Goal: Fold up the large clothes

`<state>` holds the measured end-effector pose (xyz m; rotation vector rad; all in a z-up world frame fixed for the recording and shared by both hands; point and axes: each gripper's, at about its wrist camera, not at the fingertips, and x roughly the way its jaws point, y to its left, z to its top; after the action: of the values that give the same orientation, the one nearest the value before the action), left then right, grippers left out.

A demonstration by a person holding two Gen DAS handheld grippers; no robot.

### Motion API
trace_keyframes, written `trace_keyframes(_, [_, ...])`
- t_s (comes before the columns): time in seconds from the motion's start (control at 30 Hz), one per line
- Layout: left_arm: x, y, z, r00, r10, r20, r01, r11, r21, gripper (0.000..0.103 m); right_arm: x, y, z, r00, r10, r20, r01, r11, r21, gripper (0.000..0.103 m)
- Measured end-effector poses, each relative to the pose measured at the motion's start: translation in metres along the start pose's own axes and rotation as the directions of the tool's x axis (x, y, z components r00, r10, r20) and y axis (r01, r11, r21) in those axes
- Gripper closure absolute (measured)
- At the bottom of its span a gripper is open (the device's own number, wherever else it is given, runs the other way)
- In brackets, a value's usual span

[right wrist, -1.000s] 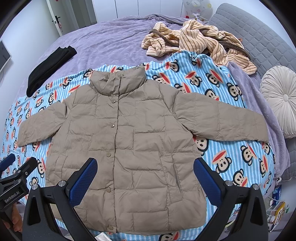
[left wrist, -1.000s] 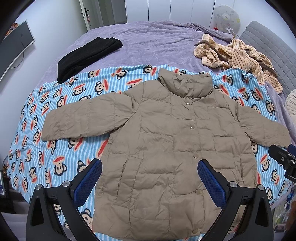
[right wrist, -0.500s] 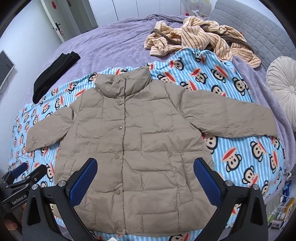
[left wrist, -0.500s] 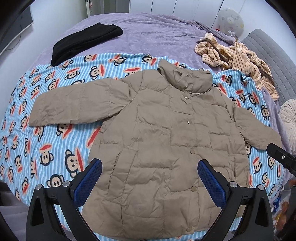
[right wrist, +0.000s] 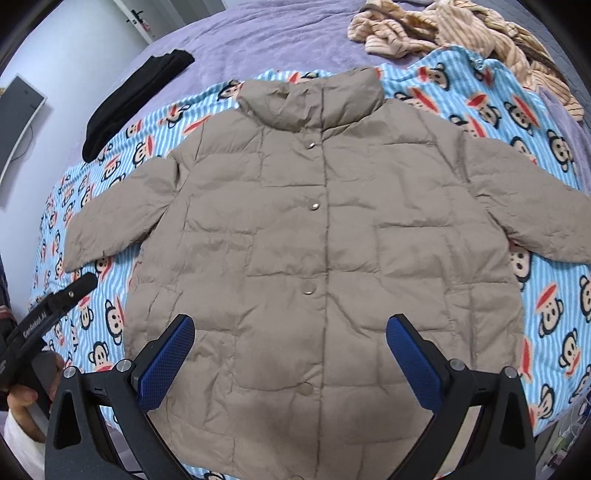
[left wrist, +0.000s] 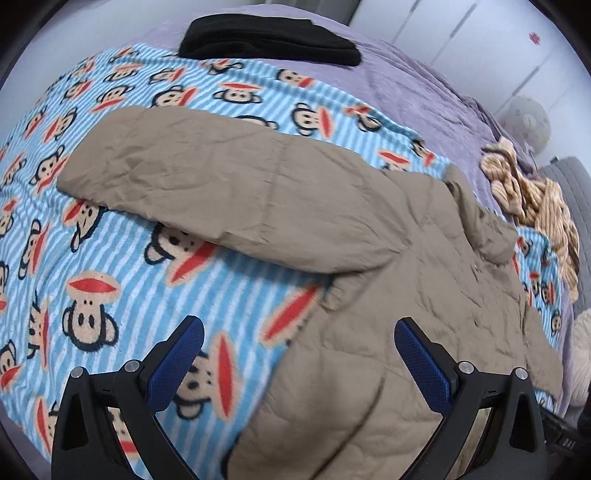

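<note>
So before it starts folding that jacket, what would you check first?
1. Jacket lies flat, front up: ok.
2. Snaps closed down the front: ok for those visible; the lowest is hidden.
3. Both sleeves spread out to the sides: ok.
4. Left gripper open and holding nothing, over the jacket's edge below the sleeve: ok.
5. Right gripper open and holding nothing, over the lower front: ok.
6. Black garment and striped clothes lie off the jacket: ok.
</note>
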<state>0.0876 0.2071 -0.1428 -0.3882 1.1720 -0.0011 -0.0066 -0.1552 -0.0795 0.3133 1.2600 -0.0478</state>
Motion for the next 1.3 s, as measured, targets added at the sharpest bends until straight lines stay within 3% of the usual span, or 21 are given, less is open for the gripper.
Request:
trace_keyframes(0.07, [0.015,0.032,0.014,1.0,-0.022,0.009,0.022,0.997,-0.071,0.0,0.033,0.022,0.001,0.999,0.017,-0.031,-0.017,1.0,0.005,0.0])
trace_keyframes(0.2, [0.045,0.085,0.041,0.999,-0.028,0.032,0.033,0.985,-0.169,0.0,0.061,0.045,0.006,0.998,0.045,-0.049,-0.045,0.999,0.004,0.0])
trace_keyframes(0.3, [0.067,0.117,0.062,0.996,-0.071,0.046,0.081,0.966,-0.245,0.0,0.086,0.068,0.009,0.997,0.053,-0.057,-0.055,0.998,-0.029,0.0])
trace_keyframes(0.37, [0.076,0.129,0.076,0.993,-0.09,0.073,0.107,0.957,-0.269,0.0,0.097,0.081,0.014,0.997,0.061,-0.054,-0.063,0.997,-0.045,0.0])
trace_keyframes(0.57, [0.091,0.131,0.115,0.988,-0.044,0.15,0.082,0.964,-0.253,0.0,0.122,0.114,0.04,0.996,0.09,-0.019,-0.091,0.993,-0.075,0.0])
trace_keyframes(0.6, [0.092,0.131,0.119,0.987,-0.024,0.159,0.064,0.965,-0.254,0.002,0.122,0.114,0.04,0.996,0.09,-0.019,-0.091,0.993,-0.075,0.0])
trace_keyframes(0.67, [0.095,0.127,0.125,0.984,0.03,0.176,0.016,0.967,-0.254,0.025,0.128,0.124,0.058,0.995,0.101,0.014,-0.099,0.992,-0.078,0.0])
trace_keyframes(0.7, [0.095,0.127,0.128,0.983,0.045,0.176,-0.001,0.97,-0.245,0.042,0.128,0.124,0.058,0.995,0.101,0.014,-0.099,0.992,-0.078,0.001])
trace_keyframes(0.73, [0.095,0.127,0.131,0.984,0.044,0.175,-0.002,0.972,-0.234,0.062,0.129,0.127,0.063,0.993,0.112,0.026,-0.11,0.991,-0.078,0.003])
trace_keyframes(0.77, [0.093,0.127,0.133,0.984,0.024,0.174,0.015,0.976,-0.218,0.073,0.132,0.134,0.076,0.986,0.161,0.045,-0.157,0.984,-0.081,0.017])
trace_keyframes(0.8, [0.089,0.126,0.135,0.984,0.017,0.175,0.02,0.979,-0.204,0.085,0.132,0.134,0.076,0.986,0.161,0.045,-0.157,0.984,-0.081,0.05])
trace_keyframes(0.83, [0.082,0.124,0.136,0.982,0.025,0.187,0.01,0.983,-0.182,0.092,0.136,0.137,0.082,0.979,0.199,0.041,-0.195,0.977,-0.084,0.067])
trace_keyframes(0.87, [0.074,0.119,0.136,0.979,0.034,0.203,-0.003,0.988,-0.152,0.093,0.143,0.142,0.088,0.973,0.227,0.031,-0.224,0.971,-0.082,0.087])
trace_keyframes(0.97, [0.043,0.1,0.136,0.962,0.036,0.271,-0.021,0.998,-0.059,0.093,0.168,0.157,0.102,0.964,0.264,0.029,-0.262,0.963,-0.064,0.088])
trace_keyframes(1.13, [-0.001,0.049,0.136,0.936,-0.08,0.343,0.049,0.994,0.098,0.093,0.198,0.165,0.102,0.954,0.299,-0.005,-0.299,0.953,-0.051,0.088])
trace_keyframes(1.23, [-0.017,-0.002,0.131,0.921,-0.189,0.341,0.118,0.969,0.219,0.093,0.214,0.166,0.096,0.951,0.307,-0.035,-0.308,0.951,-0.036,0.088])
trace_keyframes(1.3, [-0.022,-0.043,0.124,0.913,-0.27,0.307,0.17,0.933,0.316,0.093,0.221,0.165,0.095,0.947,0.316,-0.055,-0.318,0.948,-0.034,0.088])
